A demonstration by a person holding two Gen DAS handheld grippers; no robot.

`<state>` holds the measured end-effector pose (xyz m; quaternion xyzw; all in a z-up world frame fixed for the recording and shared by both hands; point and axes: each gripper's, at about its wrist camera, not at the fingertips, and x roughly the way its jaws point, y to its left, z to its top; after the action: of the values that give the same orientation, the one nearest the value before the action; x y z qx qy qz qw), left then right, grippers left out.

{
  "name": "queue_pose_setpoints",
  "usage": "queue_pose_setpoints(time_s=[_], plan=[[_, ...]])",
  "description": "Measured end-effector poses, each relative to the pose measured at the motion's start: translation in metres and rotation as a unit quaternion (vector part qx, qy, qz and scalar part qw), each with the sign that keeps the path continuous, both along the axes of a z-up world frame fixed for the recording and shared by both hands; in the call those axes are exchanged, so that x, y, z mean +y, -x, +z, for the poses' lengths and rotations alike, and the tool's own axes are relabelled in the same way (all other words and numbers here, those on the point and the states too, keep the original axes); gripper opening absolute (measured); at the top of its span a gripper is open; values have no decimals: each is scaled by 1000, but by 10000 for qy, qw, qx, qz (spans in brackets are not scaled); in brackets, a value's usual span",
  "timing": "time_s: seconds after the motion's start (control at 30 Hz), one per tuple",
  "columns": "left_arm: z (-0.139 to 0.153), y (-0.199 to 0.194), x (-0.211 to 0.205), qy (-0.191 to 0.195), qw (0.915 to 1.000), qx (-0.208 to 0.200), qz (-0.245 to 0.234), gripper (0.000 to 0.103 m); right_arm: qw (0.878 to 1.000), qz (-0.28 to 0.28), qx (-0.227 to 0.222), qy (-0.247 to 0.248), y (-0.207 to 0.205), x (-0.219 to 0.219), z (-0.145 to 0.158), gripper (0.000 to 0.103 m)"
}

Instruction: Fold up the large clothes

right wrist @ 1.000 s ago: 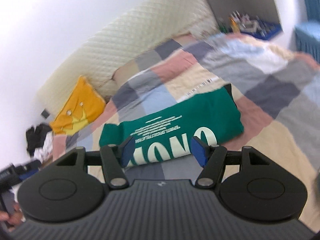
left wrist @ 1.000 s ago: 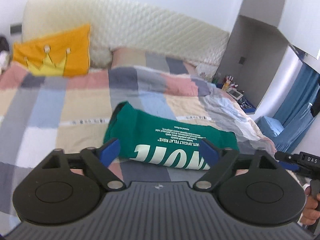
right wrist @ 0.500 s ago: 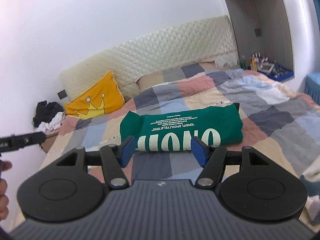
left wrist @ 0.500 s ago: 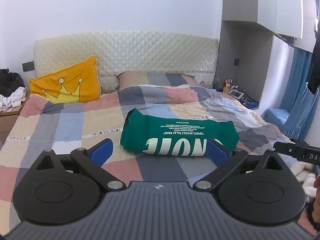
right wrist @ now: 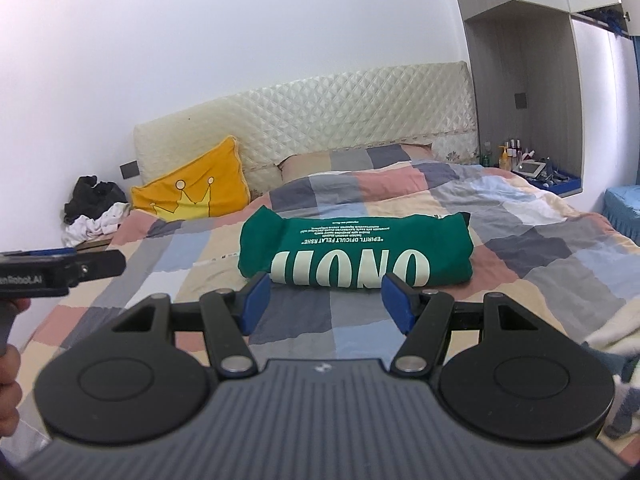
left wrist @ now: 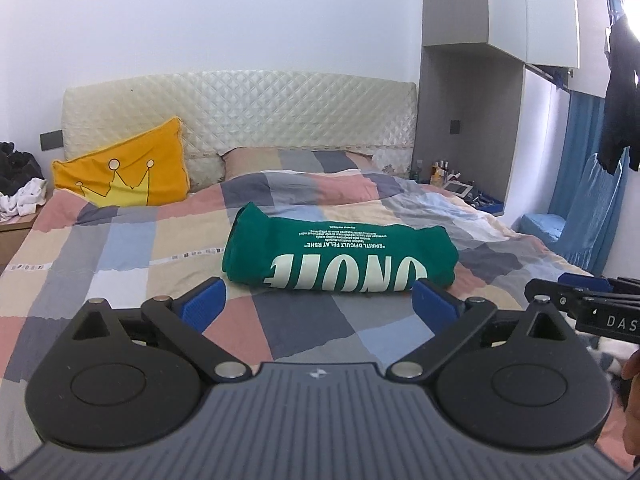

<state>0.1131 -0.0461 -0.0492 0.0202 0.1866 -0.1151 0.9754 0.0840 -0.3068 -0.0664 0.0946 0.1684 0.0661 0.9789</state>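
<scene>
2 claws hang spread wide and empty, short of the bed: the left claw [left wrist: 318, 302] and the right claw [right wrist: 326, 298] each frame the green T-shirt [left wrist: 340, 256] without touching it. The shirt lies mid-bed on the patchwork duvet [left wrist: 132, 240] as a compact, rounded bundle, white lettering upward, so folding looks finished, at most a tidy-up left. Its knit seems soft and thick; the duvet is crumpled cotton, the headboard [right wrist: 340, 120] quilted and glossy.
</scene>
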Motion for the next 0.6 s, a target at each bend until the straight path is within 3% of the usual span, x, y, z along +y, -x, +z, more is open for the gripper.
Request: queue_pose_setpoints(time_s=[0.6], plan=[[-34,-5,13,151,9998,136,38,101,9997,-203,124,-37,14,7,-28,65]])
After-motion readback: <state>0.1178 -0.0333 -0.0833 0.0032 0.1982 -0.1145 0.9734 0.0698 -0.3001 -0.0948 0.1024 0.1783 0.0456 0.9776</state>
